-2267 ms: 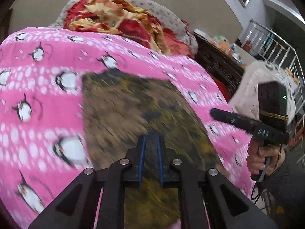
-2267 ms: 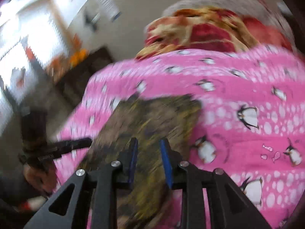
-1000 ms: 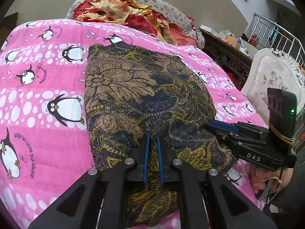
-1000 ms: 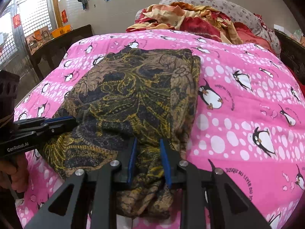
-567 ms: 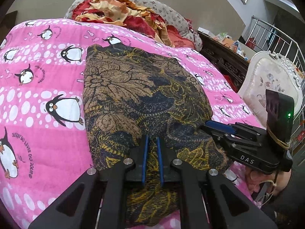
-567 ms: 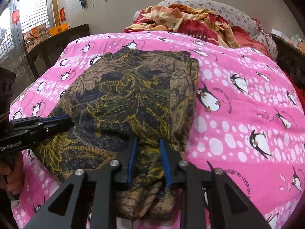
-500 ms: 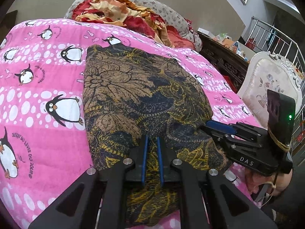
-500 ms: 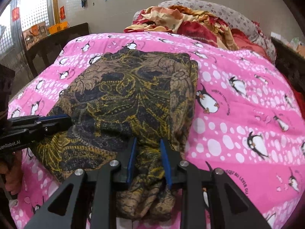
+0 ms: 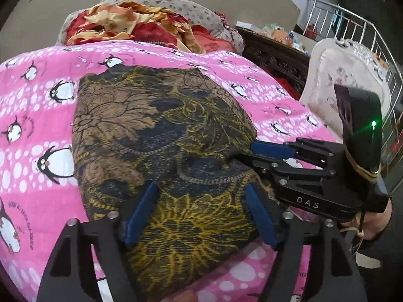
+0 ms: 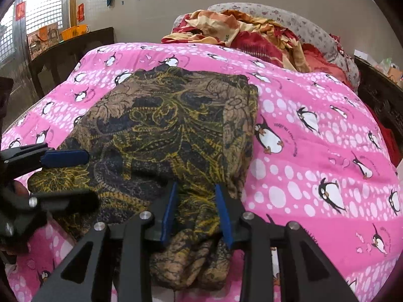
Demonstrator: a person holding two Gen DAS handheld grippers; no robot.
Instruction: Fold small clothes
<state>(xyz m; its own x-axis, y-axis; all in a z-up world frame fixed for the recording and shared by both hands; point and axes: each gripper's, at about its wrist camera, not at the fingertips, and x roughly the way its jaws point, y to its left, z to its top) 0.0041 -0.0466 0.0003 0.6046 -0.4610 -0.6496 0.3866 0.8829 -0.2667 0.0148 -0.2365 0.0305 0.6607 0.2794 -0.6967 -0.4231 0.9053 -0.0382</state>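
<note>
A folded brown, black and yellow patterned cloth (image 9: 151, 130) lies on the pink penguin blanket (image 9: 37, 105). My left gripper (image 9: 200, 201) hovers over its near edge, open wide and still opening, with the cloth below the blue pads and not pinched. From the right wrist view the left gripper (image 10: 75, 178) sits at the cloth's (image 10: 163, 125) left corner. My right gripper (image 10: 197, 210) has a bunched fold of the cloth's near edge filling the gap between its pads while its jaws open slowly. In the left wrist view the right gripper (image 9: 241, 154) touches the cloth's right side.
A heap of red and orange bedding (image 10: 239, 35) lies at the head of the bed. A dark wooden table (image 10: 70, 47) stands off the left side. A white padded chair (image 9: 340, 80) and a metal railing (image 9: 357, 25) stand off the right. A hand (image 9: 372, 224) holds the right gripper.
The left gripper's jaws went from shut on the cloth's near edge to wide open and let it go. The right gripper's pads stand slightly wider apart. The cloth lies as before.
</note>
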